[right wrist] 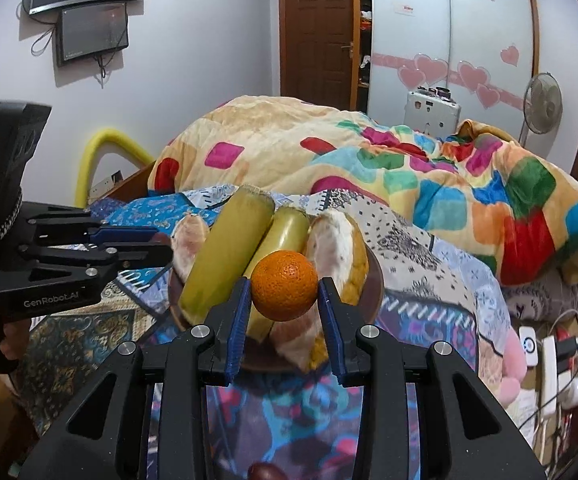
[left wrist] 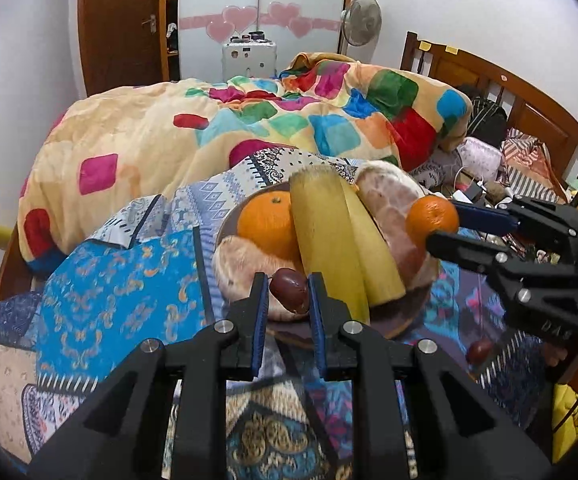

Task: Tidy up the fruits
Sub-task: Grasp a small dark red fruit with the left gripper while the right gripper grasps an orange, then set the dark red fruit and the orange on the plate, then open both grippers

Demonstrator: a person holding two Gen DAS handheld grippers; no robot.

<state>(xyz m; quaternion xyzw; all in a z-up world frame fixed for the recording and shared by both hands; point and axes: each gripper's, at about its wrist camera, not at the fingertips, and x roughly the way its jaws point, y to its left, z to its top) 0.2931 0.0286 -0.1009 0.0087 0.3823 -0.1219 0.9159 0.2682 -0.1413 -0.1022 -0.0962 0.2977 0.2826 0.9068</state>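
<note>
Two grippers, left (left wrist: 288, 294) and right (right wrist: 285, 288), pinch one date (left wrist: 289, 290), one orange (right wrist: 285, 285).

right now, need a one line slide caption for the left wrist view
Left gripper grips a red date by the fruit plate; right gripper brings an orange.

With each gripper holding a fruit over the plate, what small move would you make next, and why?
Probably lower the left gripper and release its red date onto the plate: it hangs over the near rim, while the right gripper holds its mandarin above stacked fruit.
</note>
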